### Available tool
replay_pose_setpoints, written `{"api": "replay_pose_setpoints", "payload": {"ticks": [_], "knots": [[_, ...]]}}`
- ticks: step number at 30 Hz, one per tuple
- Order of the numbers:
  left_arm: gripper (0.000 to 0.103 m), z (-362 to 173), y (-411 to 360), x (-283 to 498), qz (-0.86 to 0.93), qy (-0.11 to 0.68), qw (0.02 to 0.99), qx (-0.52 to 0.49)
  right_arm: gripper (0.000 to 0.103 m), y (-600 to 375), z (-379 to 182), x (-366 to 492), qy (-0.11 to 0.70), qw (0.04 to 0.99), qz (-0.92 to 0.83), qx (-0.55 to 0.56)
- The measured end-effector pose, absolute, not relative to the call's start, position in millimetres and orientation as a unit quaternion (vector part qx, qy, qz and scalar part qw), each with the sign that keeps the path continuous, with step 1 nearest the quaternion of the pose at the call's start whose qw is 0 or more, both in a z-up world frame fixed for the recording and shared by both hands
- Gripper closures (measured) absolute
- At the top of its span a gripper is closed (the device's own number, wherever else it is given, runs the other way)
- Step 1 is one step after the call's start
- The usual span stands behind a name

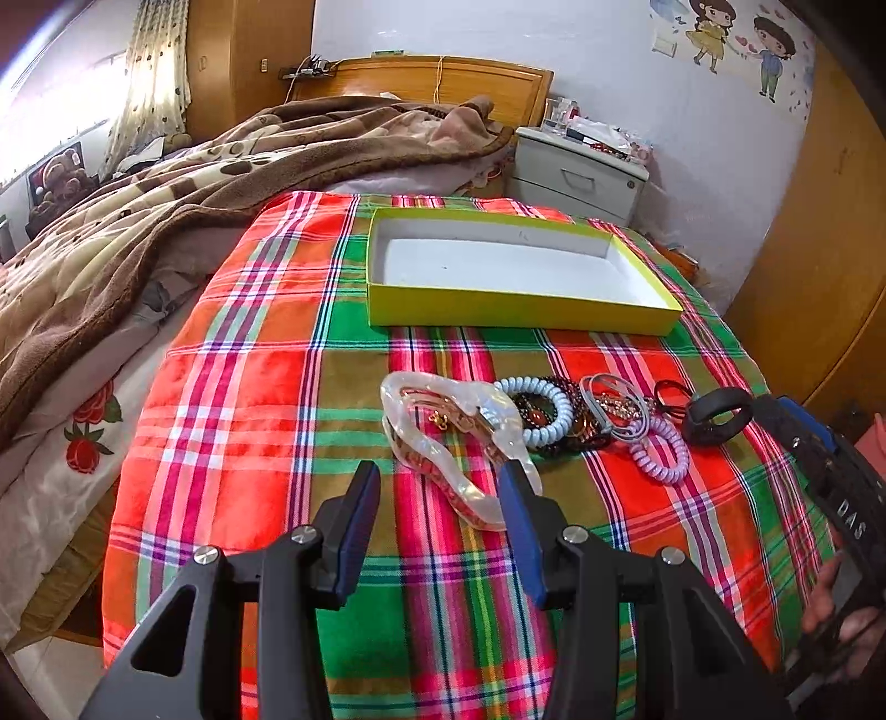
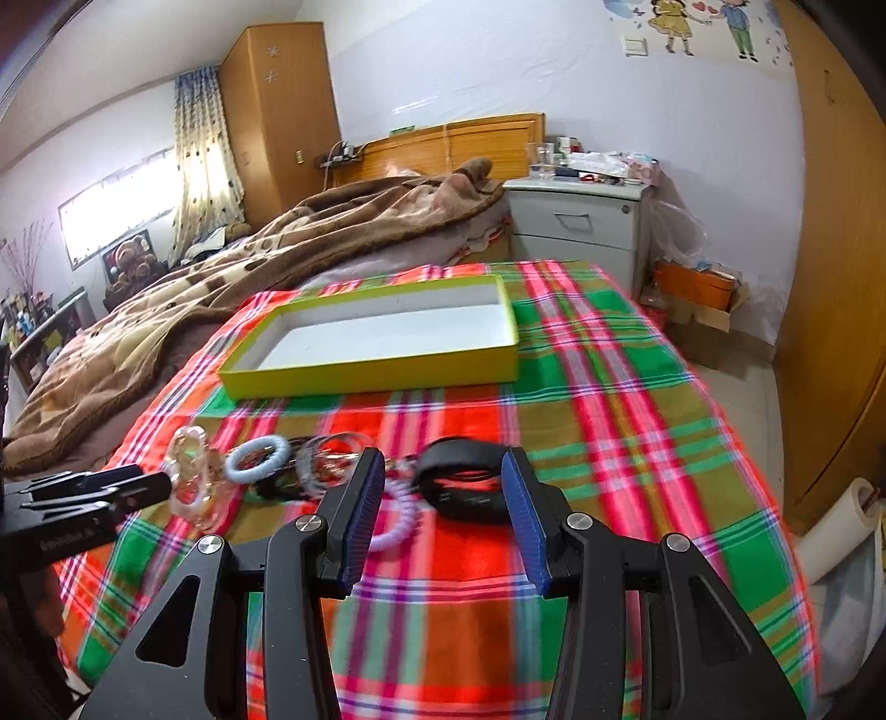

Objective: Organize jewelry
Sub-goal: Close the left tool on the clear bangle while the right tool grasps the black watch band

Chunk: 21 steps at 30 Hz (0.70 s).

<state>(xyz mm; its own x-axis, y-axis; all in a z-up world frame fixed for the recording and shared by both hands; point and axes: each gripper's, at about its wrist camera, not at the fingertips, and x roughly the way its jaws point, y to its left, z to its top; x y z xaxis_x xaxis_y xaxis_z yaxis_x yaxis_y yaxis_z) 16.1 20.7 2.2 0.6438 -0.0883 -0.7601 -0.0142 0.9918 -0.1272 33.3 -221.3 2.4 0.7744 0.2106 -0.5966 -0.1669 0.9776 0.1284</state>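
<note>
Here, a heap of jewelry [image 1: 559,421] lies on a plaid cloth [image 1: 266,387] spread over the foot of a bed: a translucent pearly hair claw [image 1: 443,437], a pale blue coil band [image 1: 540,407], dark beaded bracelets, a lilac coil band [image 1: 662,457] and, at the right end, a black wristband [image 1: 717,423]. Beyond the heap, apart from it, stands a shallow yellow-green box [image 1: 515,313] with a white interior.

The left hand-held gripper [image 1: 440,487] hovers low over the cloth with its blue-padded jaws spread, the right pad just at the near end of the hair claw, nothing pinched. The right hand-held gripper [image 2: 443,493] is likewise spread wide, its pads flanking the black wristband without closing on it.

Around them, a brown blanket [image 1: 138,221] covers the rest of the bed, a white nightstand [image 1: 576,174] sits by the wooden headboard, and a cartoon couple decal [image 1: 736,41] decorates the wall. The letters "DAS" show on the right gripper's body in the left wrist view.
</note>
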Motion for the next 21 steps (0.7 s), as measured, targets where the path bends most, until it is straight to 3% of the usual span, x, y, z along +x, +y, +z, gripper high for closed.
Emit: {"api": "replay_pose_setpoints", "payload": {"ticks": [21], "knots": [[0.056,-18,41,46,-0.065,0.486,0.859,-0.149,0.053,-246,-32,84,0.387,0.900,0.201,-0.006]]}}
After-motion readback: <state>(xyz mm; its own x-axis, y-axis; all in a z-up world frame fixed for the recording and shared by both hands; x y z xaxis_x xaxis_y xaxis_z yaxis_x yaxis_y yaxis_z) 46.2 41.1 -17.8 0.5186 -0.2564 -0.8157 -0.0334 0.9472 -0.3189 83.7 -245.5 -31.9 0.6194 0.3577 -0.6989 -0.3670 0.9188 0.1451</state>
